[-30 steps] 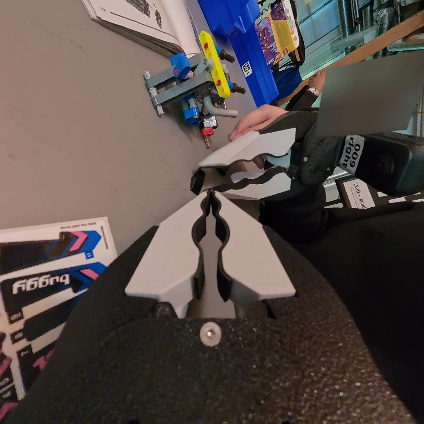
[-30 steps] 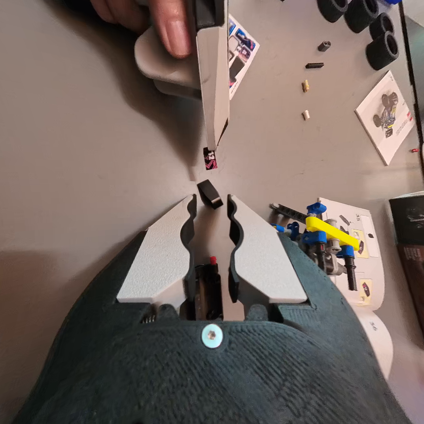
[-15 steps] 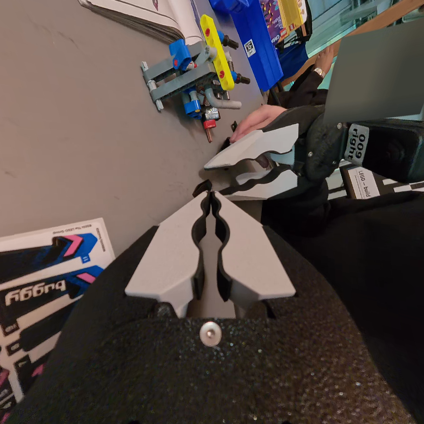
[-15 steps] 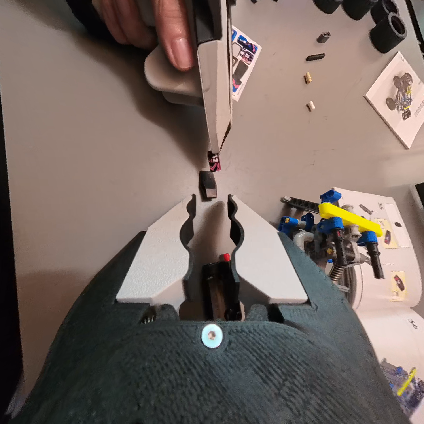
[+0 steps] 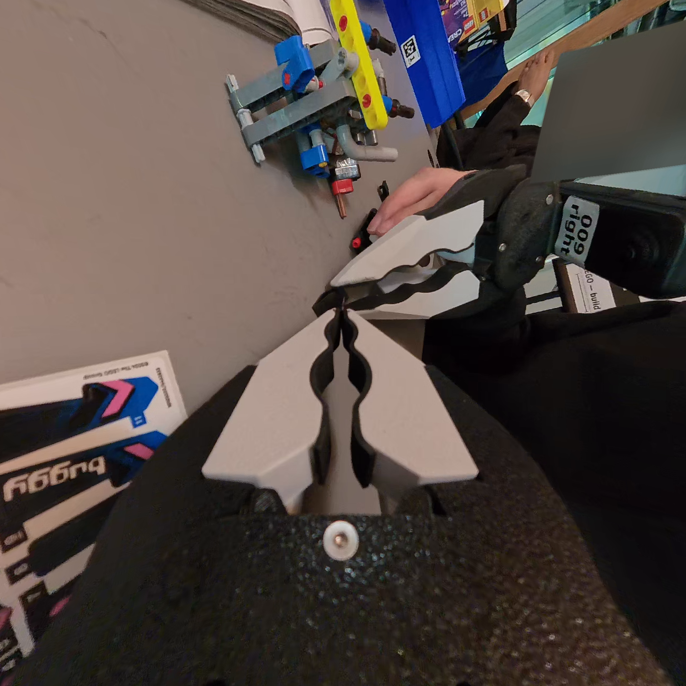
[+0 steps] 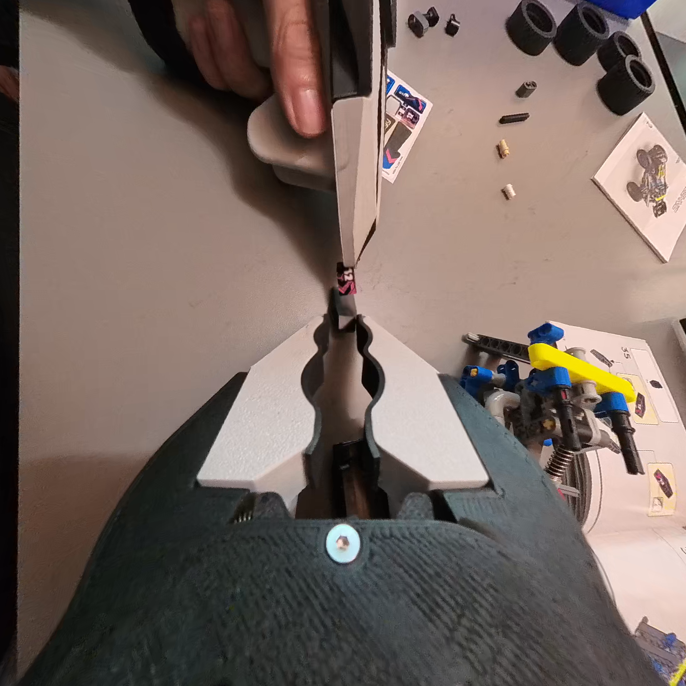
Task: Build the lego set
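Sticker [image 6: 346, 279] pinched edge-on in our left gripper [image 6: 352, 260] meets the black piece [image 6: 342, 315] our right gripper [image 6: 343, 322] seemingly clamps, steadying it.

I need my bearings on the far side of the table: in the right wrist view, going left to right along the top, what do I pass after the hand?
Hand → left gripper's fingers → sticker sheet → small loose pins → black tyres → instruction leaflet.

Sticker sheet [image 5: 74, 464] cut by left edge
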A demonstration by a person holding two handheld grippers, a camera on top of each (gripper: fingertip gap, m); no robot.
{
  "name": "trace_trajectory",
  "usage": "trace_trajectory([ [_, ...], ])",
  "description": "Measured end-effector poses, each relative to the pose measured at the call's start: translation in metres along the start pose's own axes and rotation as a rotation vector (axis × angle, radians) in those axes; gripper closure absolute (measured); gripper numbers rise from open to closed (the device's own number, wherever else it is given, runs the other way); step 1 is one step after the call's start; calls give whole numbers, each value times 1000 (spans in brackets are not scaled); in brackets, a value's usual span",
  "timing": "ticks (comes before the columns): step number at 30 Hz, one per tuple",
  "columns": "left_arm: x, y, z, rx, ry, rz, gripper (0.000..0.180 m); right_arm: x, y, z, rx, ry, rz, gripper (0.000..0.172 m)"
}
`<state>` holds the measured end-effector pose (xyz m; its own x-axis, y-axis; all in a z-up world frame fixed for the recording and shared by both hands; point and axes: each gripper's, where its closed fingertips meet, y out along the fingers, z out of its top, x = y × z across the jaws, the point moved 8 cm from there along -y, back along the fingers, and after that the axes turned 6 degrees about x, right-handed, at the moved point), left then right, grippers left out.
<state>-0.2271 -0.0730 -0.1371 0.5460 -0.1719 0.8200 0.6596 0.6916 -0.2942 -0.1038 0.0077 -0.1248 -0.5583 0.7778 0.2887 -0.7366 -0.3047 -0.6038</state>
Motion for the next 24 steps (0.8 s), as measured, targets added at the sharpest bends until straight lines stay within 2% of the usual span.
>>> trace_trajectory([
  [13,-5,0,5,-55,-55,-12,180,0,3,-3,62,32,-21,162],
  [19,-6,0,8,-86,-115,-59,180,-6,2,-1,71,-96,-24,162],
  [24,-8,3,6,-135,-136,-57,180,-8,2,-1,76,-133,-28,162],
])
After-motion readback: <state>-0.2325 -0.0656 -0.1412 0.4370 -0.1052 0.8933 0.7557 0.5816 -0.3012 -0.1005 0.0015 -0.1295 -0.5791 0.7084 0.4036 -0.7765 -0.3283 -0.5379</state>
